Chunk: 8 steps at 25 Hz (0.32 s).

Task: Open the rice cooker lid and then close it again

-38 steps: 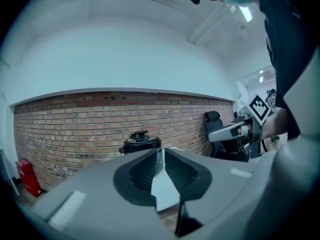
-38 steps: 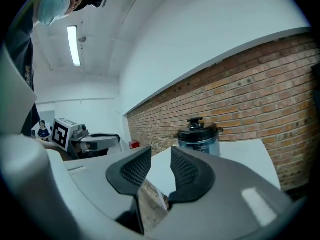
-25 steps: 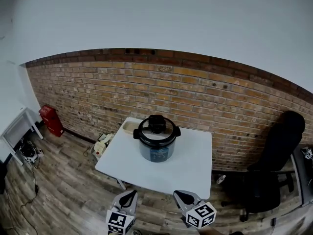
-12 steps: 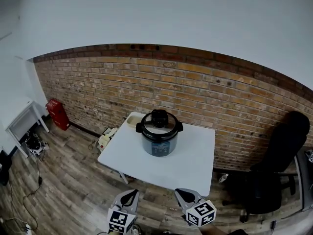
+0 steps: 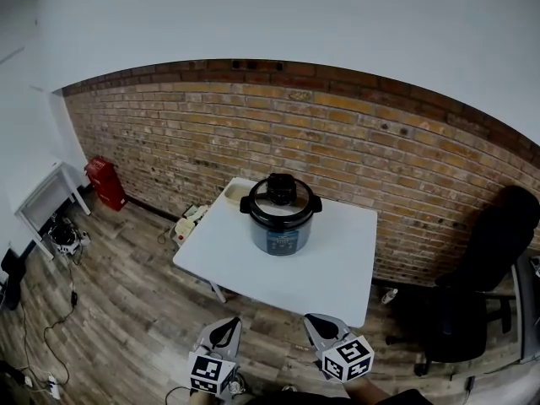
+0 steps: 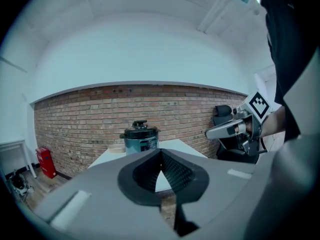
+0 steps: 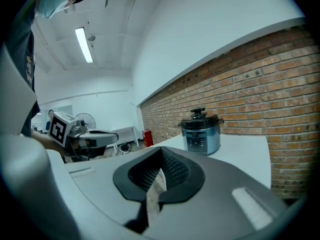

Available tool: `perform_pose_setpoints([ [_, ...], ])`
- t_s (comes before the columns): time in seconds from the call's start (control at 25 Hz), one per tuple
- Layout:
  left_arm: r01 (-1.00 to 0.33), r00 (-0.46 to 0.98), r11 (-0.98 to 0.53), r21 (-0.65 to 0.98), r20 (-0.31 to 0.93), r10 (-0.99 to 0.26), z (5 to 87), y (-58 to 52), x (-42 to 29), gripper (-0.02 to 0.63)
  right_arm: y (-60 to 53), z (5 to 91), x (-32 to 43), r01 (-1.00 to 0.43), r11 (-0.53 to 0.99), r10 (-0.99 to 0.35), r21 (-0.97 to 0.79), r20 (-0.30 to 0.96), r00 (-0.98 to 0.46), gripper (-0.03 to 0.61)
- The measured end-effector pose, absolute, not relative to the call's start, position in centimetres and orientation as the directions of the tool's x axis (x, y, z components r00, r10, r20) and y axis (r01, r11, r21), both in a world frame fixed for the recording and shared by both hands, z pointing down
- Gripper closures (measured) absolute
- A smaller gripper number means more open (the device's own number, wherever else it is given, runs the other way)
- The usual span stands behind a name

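The silver-blue rice cooker [image 5: 282, 236], its round black lid [image 5: 281, 207] down, stands toward the far side of the white square table [image 5: 245, 268], near the brick wall [image 5: 380, 167]. The left gripper [image 5: 226, 326] and right gripper [image 5: 319, 321] are both pinched fully closed on nothing, well short of the table. Arriving with the 2 jaws closed would likely knock the lid's black knob [image 5: 281, 186] rather than grasp it. A 1-sided pull could slide the cooker.
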<state>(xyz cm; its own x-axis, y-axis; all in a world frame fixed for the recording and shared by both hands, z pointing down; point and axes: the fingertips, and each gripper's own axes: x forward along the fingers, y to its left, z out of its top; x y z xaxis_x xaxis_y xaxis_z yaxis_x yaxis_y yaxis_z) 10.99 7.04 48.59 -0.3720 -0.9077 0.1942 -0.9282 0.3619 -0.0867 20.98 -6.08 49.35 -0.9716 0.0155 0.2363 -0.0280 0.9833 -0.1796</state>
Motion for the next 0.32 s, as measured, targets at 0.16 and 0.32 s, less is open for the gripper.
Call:
perform_pose_setpoints([
  [0.16, -0.929, -0.370, 0.361, -0.082, 0.196, -0.908, 48.9, 6.6, 10.5, 0.612, -6.5, 49.3, 20.4, -0.034, 0.983, 0.009, -0.179, 0.233, -0.972, 0.574],
  [0.32, -0.932, -0.362, 0.353, -0.080, 0.192, -0.912, 48.9, 6.0, 9.8, 0.612, -7.0, 49.3, 19.7, -0.043, 0.983, -0.001, -0.177, 0.229, -0.973, 0.574],
])
